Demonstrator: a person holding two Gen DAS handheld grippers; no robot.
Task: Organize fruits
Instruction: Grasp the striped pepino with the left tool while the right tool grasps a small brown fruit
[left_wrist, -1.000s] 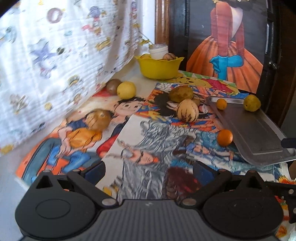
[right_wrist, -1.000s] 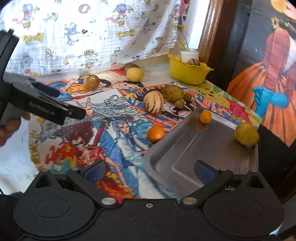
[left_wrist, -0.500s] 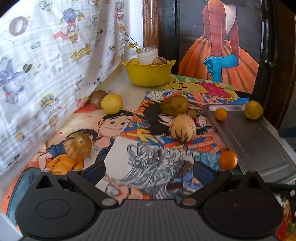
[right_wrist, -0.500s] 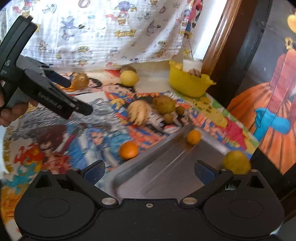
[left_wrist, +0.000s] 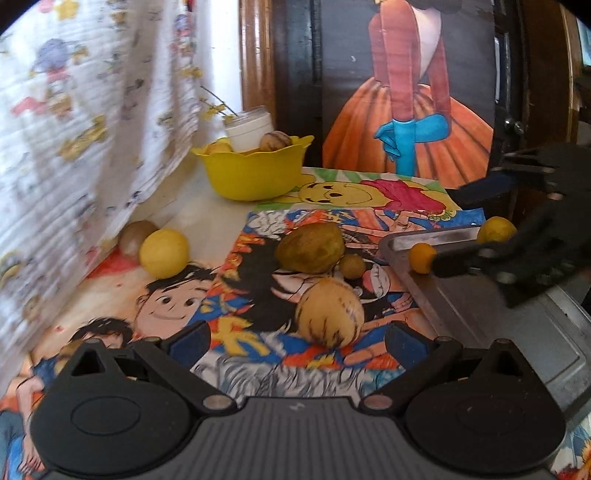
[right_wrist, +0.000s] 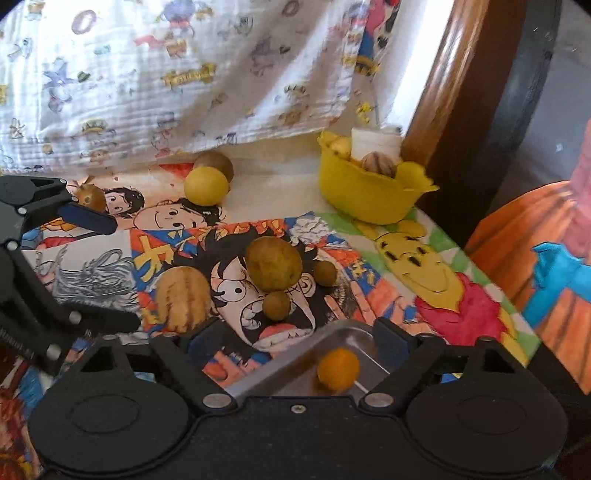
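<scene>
Fruits lie on a cartoon-printed table. A striped tan fruit (left_wrist: 328, 314) sits just ahead of my open, empty left gripper (left_wrist: 297, 341). Behind it lie a brown-green fruit (left_wrist: 310, 247) and a small brown one (left_wrist: 352, 266). A metal tray (left_wrist: 480, 314) at the right holds a small orange fruit (left_wrist: 422, 257) and a yellow fruit (left_wrist: 496, 229). My open, empty right gripper (right_wrist: 291, 341) hovers over the tray's corner (right_wrist: 295, 365), with the orange fruit (right_wrist: 338, 369) between its fingers. The striped fruit (right_wrist: 183, 299) and brown-green fruit (right_wrist: 273, 267) lie ahead of it.
A yellow bowl (left_wrist: 255, 171) with a white jar and fruits stands at the back. A yellow fruit (left_wrist: 164, 253) and a brown one (left_wrist: 135, 236) lie by the hanging printed cloth (left_wrist: 74, 147). Another brown fruit (right_wrist: 88, 197) lies at the left. A dark painted panel stands behind.
Both grippers have moved forward toward the fruits. The left one has closed in on the striped fruit. The right one now hangs over the tray's corner with the orange fruit between its fingers.
</scene>
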